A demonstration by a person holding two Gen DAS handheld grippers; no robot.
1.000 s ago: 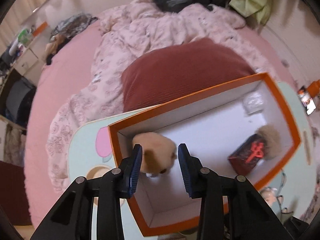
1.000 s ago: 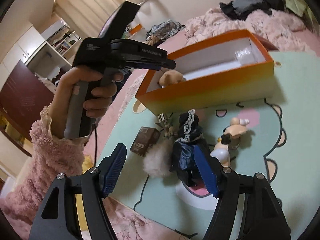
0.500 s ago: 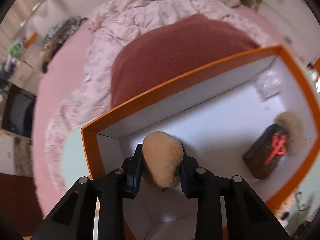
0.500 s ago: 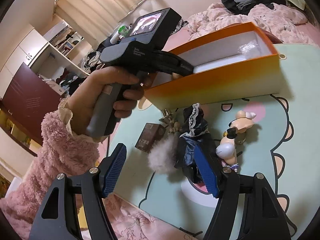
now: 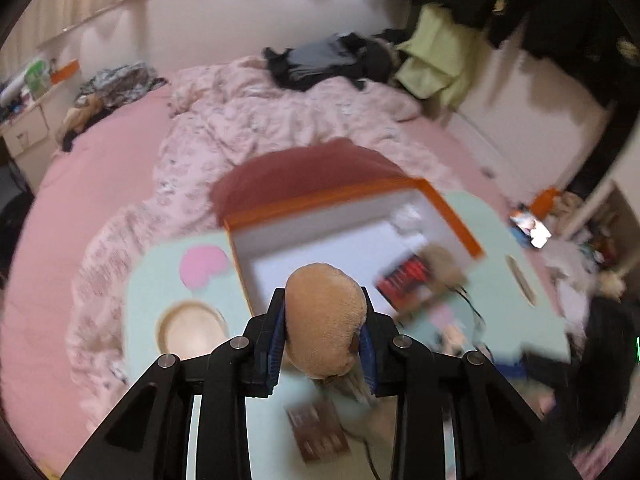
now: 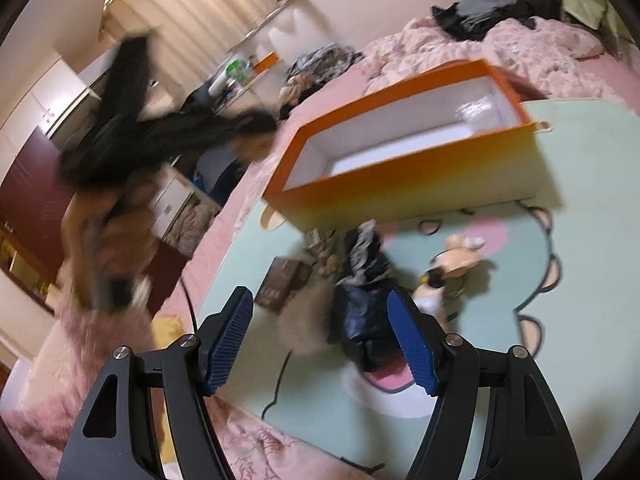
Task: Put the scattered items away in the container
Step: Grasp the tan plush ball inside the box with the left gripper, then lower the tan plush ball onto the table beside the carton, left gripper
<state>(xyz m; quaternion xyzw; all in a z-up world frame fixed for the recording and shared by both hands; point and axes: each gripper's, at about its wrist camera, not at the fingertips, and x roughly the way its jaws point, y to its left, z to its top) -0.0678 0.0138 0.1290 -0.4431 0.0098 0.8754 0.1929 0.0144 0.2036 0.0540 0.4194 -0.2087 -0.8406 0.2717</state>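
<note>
Tan and fuzzy, the plush (image 5: 324, 316) is a rounded lump with a dark spot low on one side. It sits clamped between the blue pads of the left gripper (image 5: 323, 340), held in the air above the mint mat (image 5: 160, 280), just in front of the orange box (image 5: 452, 210). The box has white inner walls and holds a dark packet with red print (image 5: 404, 280). The right gripper (image 6: 322, 344) hangs with fingers well apart and nothing between them, over a black bundle (image 6: 362, 304), a brown packet (image 6: 282, 284) and a figurine (image 6: 452, 264) on the mat.
</note>
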